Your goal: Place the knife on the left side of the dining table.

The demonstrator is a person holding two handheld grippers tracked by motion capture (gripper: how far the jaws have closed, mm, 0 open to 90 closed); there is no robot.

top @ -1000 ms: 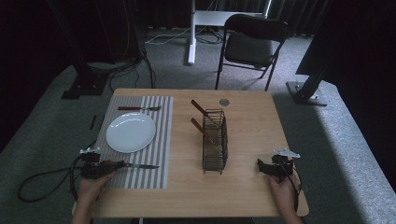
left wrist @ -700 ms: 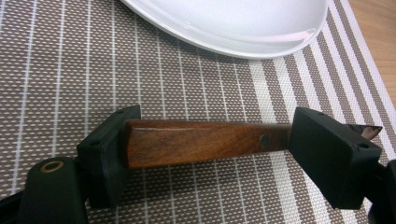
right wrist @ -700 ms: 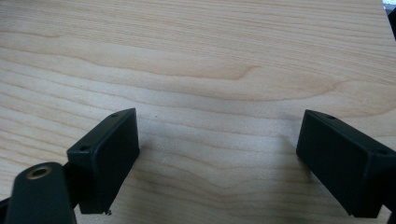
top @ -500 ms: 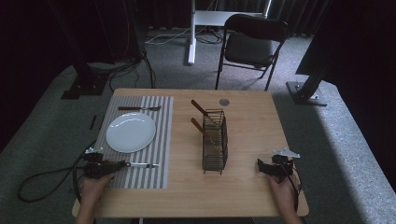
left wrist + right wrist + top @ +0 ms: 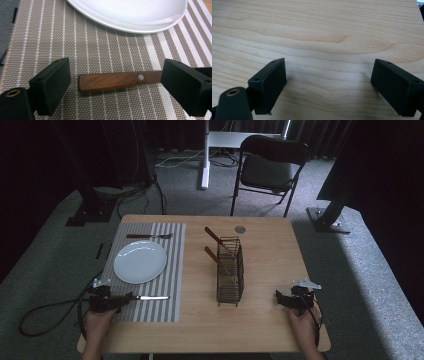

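Left gripper (image 5: 117, 82) jaws just opened off knife (image 5: 120, 80) on placemat (image 5: 95, 50), handle rivet visible close-up, right gripper (image 5: 329, 82) open over table (image 5: 324, 30).

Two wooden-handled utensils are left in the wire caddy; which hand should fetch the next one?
Probably right. The right tool is open and holds nothing, beside the black wire caddy. The left tool has just been opening around the wooden-handled knife on the striped placemat, farther off.

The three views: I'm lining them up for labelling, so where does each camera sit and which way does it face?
High view: above the near side, looking forward and down on table; both forearms enter below.
Left gripper view: rides left gripper, jaws astride knife beside plate, shared with high view.
Right gripper view: rides right gripper, over bare wood.
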